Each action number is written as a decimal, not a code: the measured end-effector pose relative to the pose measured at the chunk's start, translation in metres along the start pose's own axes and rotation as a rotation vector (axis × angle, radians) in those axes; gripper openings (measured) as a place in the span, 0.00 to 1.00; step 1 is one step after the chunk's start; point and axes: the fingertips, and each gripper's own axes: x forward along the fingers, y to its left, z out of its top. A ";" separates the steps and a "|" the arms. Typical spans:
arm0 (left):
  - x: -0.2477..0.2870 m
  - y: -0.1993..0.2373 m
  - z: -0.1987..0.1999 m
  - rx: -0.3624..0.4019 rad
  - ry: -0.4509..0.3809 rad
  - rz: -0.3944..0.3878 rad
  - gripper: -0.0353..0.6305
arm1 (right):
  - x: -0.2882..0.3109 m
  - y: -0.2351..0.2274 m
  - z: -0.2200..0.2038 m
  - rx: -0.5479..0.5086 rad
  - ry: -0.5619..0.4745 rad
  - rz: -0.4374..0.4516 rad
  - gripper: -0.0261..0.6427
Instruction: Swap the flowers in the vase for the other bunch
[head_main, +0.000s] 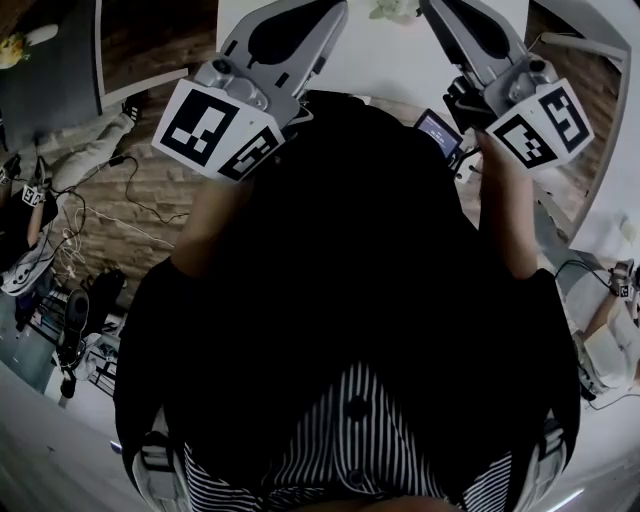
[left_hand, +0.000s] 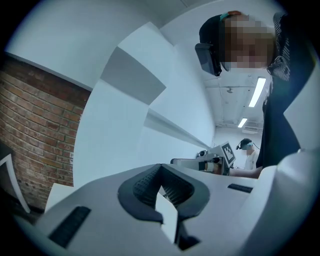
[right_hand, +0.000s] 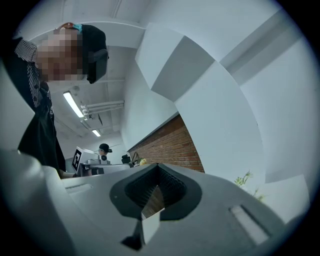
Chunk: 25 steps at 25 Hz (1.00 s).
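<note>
Head view: the left tongs (head_main: 330, 12) and right tongs (head_main: 437, 10) are held up over the person's dark top, with their tips above the white surface (head_main: 380, 60). A pale bunch of flowers (head_main: 393, 9) sits on that surface at the picture's top edge, between the 2 tips; no vase can be made out.

Left gripper view: the left tongs (left_hand: 164, 192) are clenched on nothing, off the surface, with a brick wall (left_hand: 35, 135) beyond.

Right gripper view: the right tongs (right_hand: 157, 192) are clenched and empty too. Green sprigs (right_hand: 246, 178) show at the right.
</note>
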 end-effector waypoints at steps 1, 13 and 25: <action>0.001 -0.001 0.001 0.004 0.001 -0.015 0.06 | -0.001 0.002 0.002 -0.005 -0.005 -0.009 0.04; 0.015 -0.010 0.023 0.027 -0.017 -0.162 0.06 | -0.034 0.005 0.019 -0.028 -0.080 -0.178 0.04; 0.009 0.011 0.023 -0.005 0.007 -0.210 0.06 | -0.012 -0.012 0.012 -0.009 -0.062 -0.261 0.04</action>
